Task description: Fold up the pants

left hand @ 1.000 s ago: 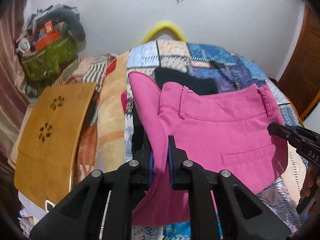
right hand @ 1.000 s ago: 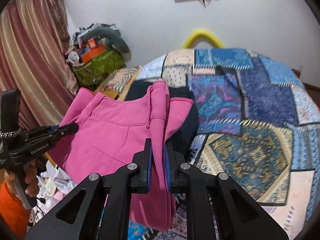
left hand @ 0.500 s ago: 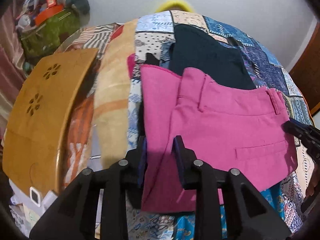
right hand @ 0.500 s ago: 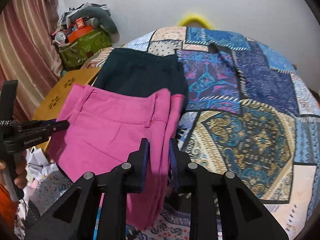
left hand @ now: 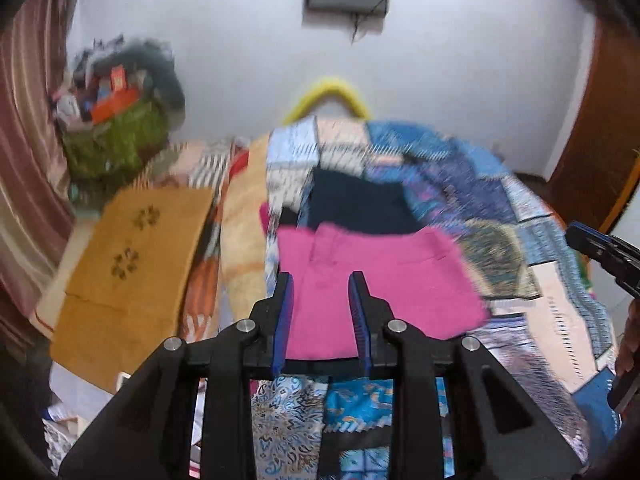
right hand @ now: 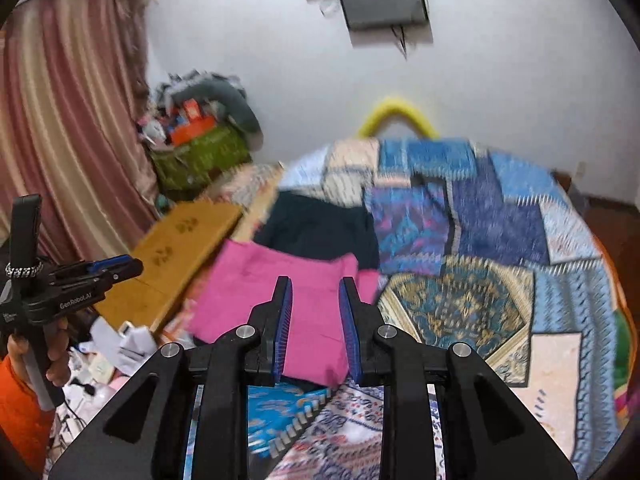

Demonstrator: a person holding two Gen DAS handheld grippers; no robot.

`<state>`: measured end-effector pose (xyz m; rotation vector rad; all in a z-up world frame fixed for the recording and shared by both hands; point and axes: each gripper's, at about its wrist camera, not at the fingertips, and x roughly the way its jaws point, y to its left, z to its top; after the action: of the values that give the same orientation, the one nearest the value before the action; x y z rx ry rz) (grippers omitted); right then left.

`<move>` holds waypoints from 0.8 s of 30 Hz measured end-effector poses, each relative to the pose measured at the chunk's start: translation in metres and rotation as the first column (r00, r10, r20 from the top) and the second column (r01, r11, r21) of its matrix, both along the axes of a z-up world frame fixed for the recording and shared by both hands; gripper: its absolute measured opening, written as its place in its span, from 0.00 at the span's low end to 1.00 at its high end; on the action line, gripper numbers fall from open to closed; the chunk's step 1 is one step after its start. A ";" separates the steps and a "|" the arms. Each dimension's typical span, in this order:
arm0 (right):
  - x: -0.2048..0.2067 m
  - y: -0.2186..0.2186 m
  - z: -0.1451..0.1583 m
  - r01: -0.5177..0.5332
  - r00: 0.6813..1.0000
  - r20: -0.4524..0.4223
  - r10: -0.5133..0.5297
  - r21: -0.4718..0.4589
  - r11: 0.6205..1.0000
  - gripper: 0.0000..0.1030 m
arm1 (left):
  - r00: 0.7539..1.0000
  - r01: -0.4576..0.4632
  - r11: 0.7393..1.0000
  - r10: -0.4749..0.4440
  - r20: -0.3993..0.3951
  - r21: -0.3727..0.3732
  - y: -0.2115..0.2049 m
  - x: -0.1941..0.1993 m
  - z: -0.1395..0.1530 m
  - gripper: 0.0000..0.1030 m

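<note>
My left gripper (left hand: 322, 280) hangs above the bed with its blue-padded fingers (left hand: 285, 312) apart and nothing pinched between them; the cloth seen through the gap lies below on the bed, not in my grip. My right gripper (right hand: 316, 284) is the same, its jaws parted and empty. The pink pants (left hand: 380, 284) lie folded into a flat block on the patchwork quilt (right hand: 460, 216), close to the quilt's left edge and toward its near end. Their far edge overlaps a dark folded garment (right hand: 320, 224) that sits just beyond them on the same side of the bed. Off the bed's left edge a tan board with cut-out flower shapes (left hand: 132, 264) leans, and past it a green bag stuffed with odds and ends (right hand: 200, 156) stands by the curtain (right hand: 60, 120). In the right wrist view my left hand (right hand: 56, 356) shows at the picture's left, wrapped round its gripper's handle.
</note>
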<state>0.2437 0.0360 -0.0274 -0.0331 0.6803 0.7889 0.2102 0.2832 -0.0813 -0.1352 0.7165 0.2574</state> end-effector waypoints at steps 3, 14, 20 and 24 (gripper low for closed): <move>-0.031 -0.009 0.029 -0.025 0.997 0.078 0.022 0.041 0.999 0.21 | 0.995 0.021 0.999 -0.025 0.095 0.041 -0.026 -0.034 0.038 0.29; -0.153 -0.050 0.090 -0.095 0.942 0.334 0.043 0.144 0.985 0.21 | 0.926 0.007 0.989 -0.062 0.373 0.146 -0.107 -0.163 0.111 0.43; -0.186 -0.061 0.094 -0.075 0.924 0.383 -0.002 0.186 0.980 0.52 | 0.884 -0.009 0.984 -0.075 0.462 0.178 -0.138 -0.211 0.125 0.66; -0.194 -0.067 0.094 -0.036 0.920 0.389 -0.056 0.226 0.973 0.80 | 0.874 -0.020 0.983 -0.072 0.480 0.184 -0.148 -0.225 0.126 0.72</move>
<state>0.0495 -0.0314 0.0665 0.0218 0.2044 0.8167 -0.0151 0.1350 0.0448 -0.0101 0.1887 0.2494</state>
